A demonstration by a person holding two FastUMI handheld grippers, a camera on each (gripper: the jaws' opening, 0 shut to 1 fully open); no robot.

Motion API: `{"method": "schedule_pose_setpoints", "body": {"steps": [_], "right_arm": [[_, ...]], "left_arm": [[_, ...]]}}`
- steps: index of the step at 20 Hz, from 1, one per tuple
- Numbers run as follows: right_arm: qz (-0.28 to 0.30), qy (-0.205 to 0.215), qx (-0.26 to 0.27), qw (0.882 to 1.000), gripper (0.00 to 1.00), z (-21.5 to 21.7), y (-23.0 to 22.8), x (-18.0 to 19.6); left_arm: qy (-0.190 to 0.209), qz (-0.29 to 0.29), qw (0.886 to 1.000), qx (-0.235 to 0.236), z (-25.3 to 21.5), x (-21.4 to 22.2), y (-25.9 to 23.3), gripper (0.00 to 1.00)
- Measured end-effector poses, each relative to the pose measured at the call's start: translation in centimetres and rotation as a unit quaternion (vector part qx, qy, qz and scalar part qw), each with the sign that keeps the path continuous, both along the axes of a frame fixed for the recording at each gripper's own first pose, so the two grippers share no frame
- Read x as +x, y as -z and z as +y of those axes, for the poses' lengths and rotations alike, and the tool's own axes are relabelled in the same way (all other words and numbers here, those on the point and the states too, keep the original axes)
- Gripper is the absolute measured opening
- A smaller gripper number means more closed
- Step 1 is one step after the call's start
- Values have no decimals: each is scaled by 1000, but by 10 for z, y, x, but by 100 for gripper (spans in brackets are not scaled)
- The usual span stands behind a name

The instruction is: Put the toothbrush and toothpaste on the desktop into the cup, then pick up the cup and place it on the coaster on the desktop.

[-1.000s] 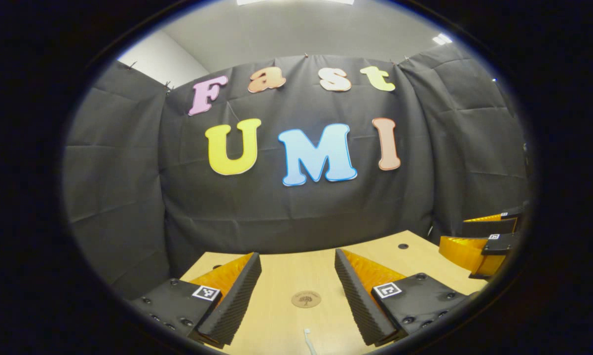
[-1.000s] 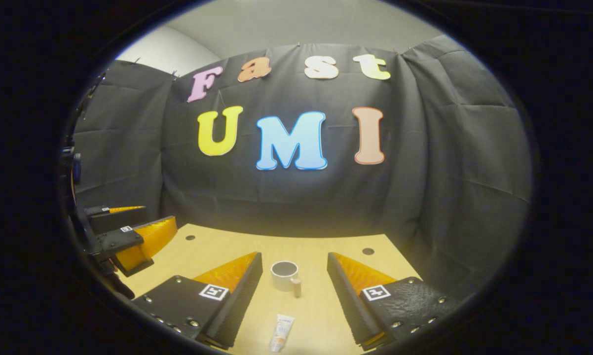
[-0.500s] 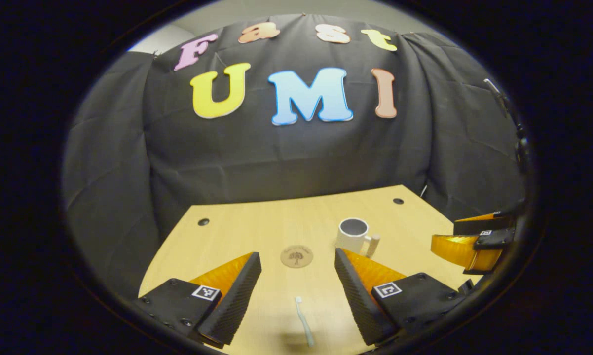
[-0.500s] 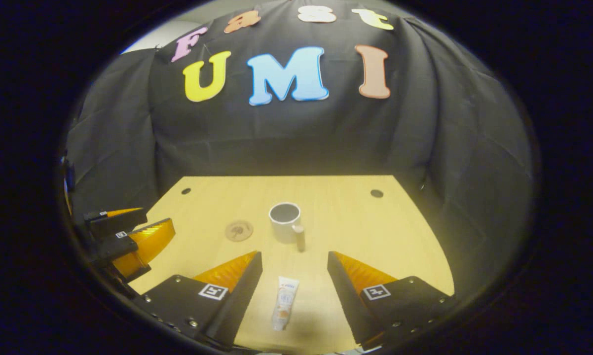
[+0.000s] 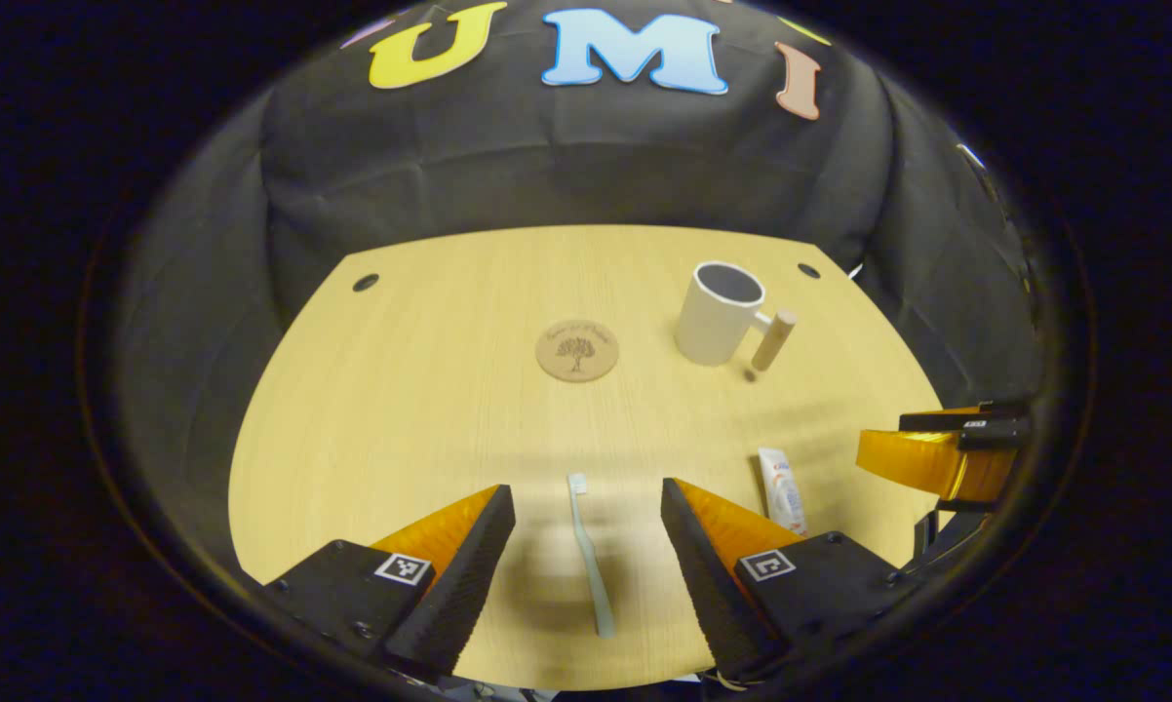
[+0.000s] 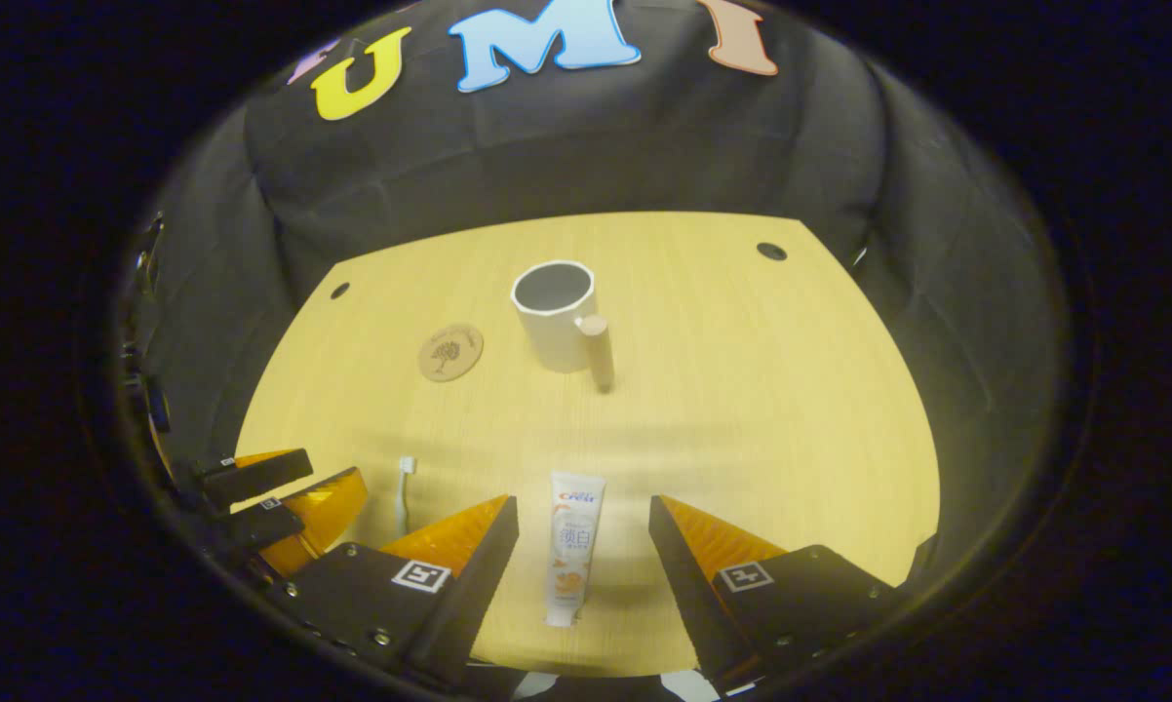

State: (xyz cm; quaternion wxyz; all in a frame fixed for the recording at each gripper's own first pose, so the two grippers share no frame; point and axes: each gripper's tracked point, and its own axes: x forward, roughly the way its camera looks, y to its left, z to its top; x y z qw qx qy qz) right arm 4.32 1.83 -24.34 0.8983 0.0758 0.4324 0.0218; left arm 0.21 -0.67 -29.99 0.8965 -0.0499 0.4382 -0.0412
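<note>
Table [image 5: 401, 390]: one, light wood, with small dark holes near the far edge.
Cup [image 5: 718, 312]: one, white, standing upright on the table, open top, stick-like wooden handle on its side. Nothing seen inside.
Coaster [image 5: 577, 350]: one, round, brown, flat on the table, near the cup but apart from it.
Toothbrush [image 5: 586, 551]: one, lying flat on the table, bristle end pointing toward the coaster.
Toothpaste [image 6: 572, 546]: one tube, lying flat on the table, just beside the toothbrush, not touching it.
Left gripper [image 5: 586, 546]: fingers wide apart, one on each side of the toothbrush, above it, nothing held.
Right gripper [image 6: 582, 546]: fingers wide apart, one on each side of the toothpaste, above it, nothing held.
Grippers counted: two, side by side at the near edge of the table.
Cup and coaster: both farther off than the toothbrush and toothpaste.
</note>
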Motion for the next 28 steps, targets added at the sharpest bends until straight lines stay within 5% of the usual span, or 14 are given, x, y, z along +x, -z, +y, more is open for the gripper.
{"method": "schedule_pose_setpoints", "body": {"steps": [16, 28], "right_arm": [[196, 2, 4, 981, 84, 12, 95, 1], [241, 34, -16, 970, 83, 0, 118, -2]], "left_arm": [[-14, 220, 975, -9, 1, -30, 103, 99], [-12, 264, 964, 10, 2, -24, 109, 96]]}}
